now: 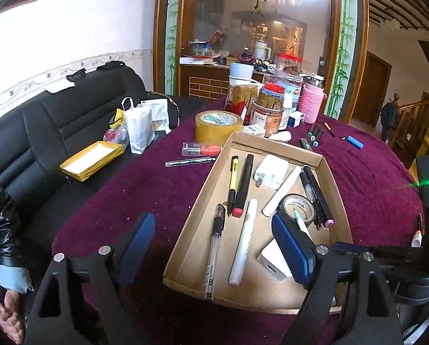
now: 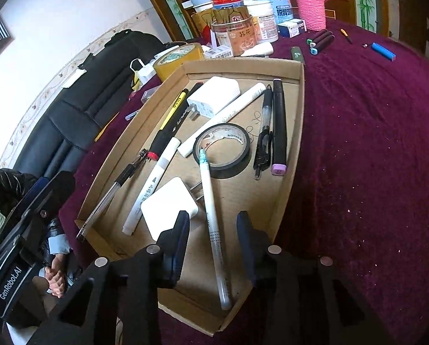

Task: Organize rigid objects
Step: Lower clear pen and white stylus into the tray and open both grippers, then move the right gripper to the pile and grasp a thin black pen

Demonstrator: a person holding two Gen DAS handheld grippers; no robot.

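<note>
A shallow cardboard tray [image 1: 272, 139] [image 2: 297, 109] lies on a purple tablecloth and holds pens, markers, two white chargers and a black tape roll [image 1: 298, 208] [image 2: 222, 151]. A white pen [image 2: 213, 218] lies from the tape roll toward my right gripper [image 2: 213, 224], whose fingers are apart on either side of it, not touching. My left gripper [image 1: 214, 240] is open wide over the tray's near left edge; its right finger [image 1: 293, 247] covers part of a white charger [image 1: 273, 260]. Both grippers are empty.
Loose on the cloth: a clear pen [image 1: 190, 162], a red-handled tool in a case [image 1: 202, 149], brown tape [image 1: 218, 126], markers [image 2: 319, 41], a blue lighter [image 2: 383, 51]. Jars and bottles [image 1: 272, 103] crowd the far edge. A black sofa [image 1: 41, 132] stands left.
</note>
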